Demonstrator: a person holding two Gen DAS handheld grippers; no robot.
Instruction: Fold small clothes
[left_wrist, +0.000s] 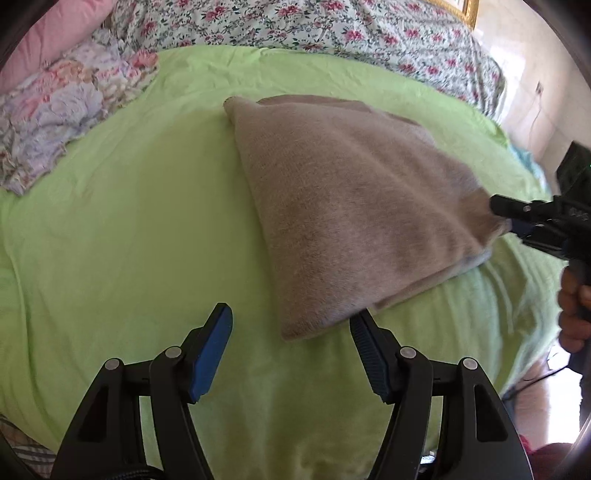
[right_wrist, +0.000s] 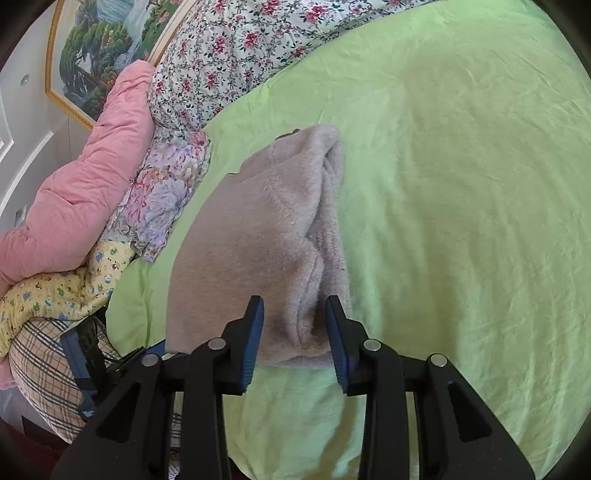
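Note:
A beige fleece garment (left_wrist: 354, 206) lies folded on the green bed sheet (left_wrist: 140, 221). My left gripper (left_wrist: 291, 317) is open and empty, just in front of the garment's near corner. My right gripper (right_wrist: 294, 306) is partly open, with the garment's (right_wrist: 258, 236) near edge between its blue pads (right_wrist: 255, 332); the cloth looks lifted a little there. In the left wrist view the right gripper (left_wrist: 498, 216) meets the garment's right corner.
Floral bedding (left_wrist: 332, 26) and a pastel floral cloth (left_wrist: 59, 110) lie at the head of the bed. A pink quilt (right_wrist: 81, 184), a yellow patterned cloth (right_wrist: 55, 291) and a plaid cushion (right_wrist: 40, 369) sit at the left. A framed picture (right_wrist: 103, 40) hangs behind.

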